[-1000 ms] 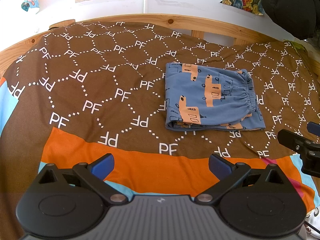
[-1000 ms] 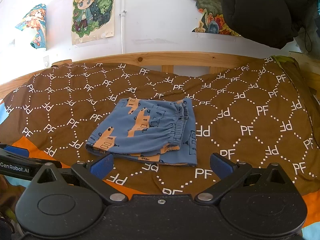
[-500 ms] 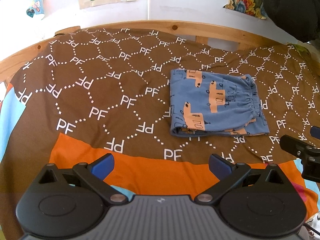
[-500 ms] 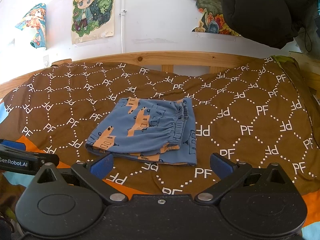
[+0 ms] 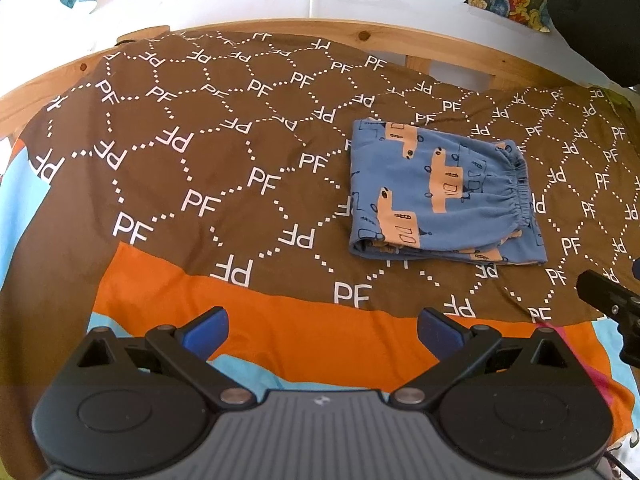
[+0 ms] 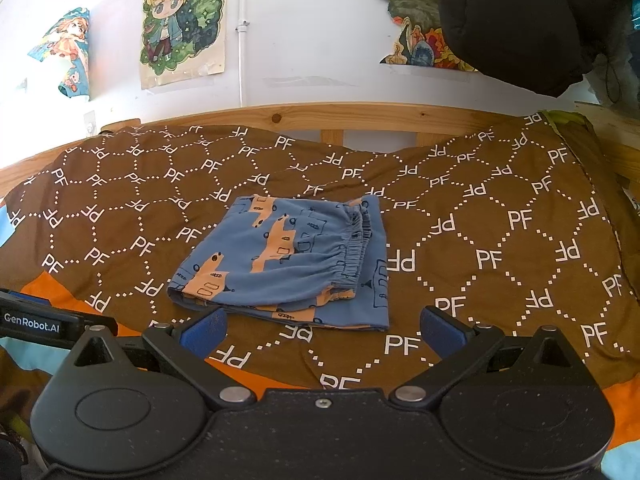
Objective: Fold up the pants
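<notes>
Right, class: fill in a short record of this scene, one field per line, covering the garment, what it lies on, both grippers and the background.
garment: blue pants, folded into a compact stack, elastic waistband on top
surface: brown bedspread printed with PF, wooden bed frame behind
left gripper: open, holding nothing, short of the pants
right gripper: open, holding nothing, just short of the pants
wall: posters, dark garment hanging at right

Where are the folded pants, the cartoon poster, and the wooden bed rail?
folded pants (image 6: 288, 264), right wrist view, top blue layer.
cartoon poster (image 6: 182, 24), right wrist view, the character's body.
wooden bed rail (image 6: 360, 118), right wrist view, top plank.
</notes>
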Demonstrator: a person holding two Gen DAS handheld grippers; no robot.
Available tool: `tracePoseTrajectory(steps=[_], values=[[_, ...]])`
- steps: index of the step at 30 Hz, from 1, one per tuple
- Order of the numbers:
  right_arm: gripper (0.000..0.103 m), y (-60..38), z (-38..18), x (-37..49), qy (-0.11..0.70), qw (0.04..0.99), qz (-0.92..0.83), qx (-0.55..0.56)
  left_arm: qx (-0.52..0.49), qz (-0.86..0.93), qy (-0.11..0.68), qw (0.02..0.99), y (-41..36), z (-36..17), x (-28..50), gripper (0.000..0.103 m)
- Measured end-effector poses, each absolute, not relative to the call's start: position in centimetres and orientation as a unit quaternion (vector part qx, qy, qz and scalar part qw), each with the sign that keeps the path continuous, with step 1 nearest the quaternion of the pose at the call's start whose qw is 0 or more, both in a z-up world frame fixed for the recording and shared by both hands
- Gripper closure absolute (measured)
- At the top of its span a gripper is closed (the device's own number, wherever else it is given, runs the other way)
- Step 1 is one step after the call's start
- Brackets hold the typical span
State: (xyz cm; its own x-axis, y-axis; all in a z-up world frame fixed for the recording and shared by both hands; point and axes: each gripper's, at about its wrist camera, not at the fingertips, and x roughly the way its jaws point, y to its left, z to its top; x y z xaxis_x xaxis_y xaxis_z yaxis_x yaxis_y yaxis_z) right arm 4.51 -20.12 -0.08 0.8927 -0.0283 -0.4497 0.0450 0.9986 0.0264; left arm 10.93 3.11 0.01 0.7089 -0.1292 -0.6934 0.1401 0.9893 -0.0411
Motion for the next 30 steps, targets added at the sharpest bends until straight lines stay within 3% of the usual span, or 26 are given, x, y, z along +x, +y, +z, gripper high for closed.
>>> tracePoseTrajectory(steps=[30], values=[[0.001,-20.07,-0.10,4.35,0.233,0.972,-0.018,0.018,0.012,-0.074,0.385,0.920,3.09,-0.30,11.21,0.000]])
